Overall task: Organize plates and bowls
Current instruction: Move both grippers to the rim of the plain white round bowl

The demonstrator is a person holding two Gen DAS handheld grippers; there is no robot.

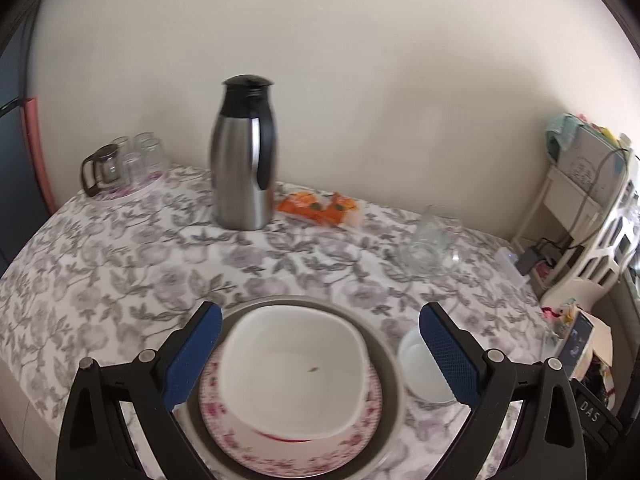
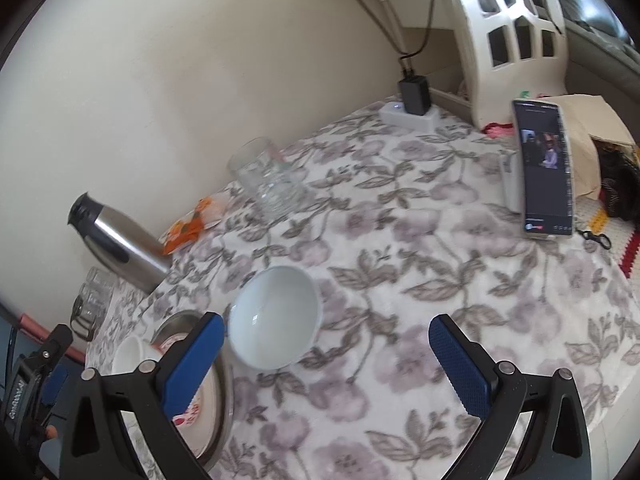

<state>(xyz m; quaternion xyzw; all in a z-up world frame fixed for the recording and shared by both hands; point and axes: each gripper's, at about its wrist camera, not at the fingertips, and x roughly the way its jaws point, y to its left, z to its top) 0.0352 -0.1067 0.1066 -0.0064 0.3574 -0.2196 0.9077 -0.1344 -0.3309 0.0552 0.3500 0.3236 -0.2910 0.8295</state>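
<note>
- The left gripper [image 1: 320, 354] hangs with its blue pads spread wide and nothing between them; directly ahead and below sits a white squarish bowl [image 1: 294, 376], nested on a pink-flowered plate [image 1: 292, 436], which lies in a grey metal tray [image 1: 390, 364]. The stack looks deliberately built, largest piece at the bottom.
- The right gripper [image 2: 326, 362] is likewise parted and empty. A round white bowl [image 2: 276, 316] stands alone just ahead of its left pad, beside the tray; I judge it the next piece to join the stack.
- Everything rests on a table covered with a grey floral cloth [image 2: 400, 280], set against a cream wall.
- Farther ahead stand a steel thermos jug [image 1: 244, 156], a glass mug [image 2: 268, 180] and a propped phone [image 2: 544, 168].
</note>
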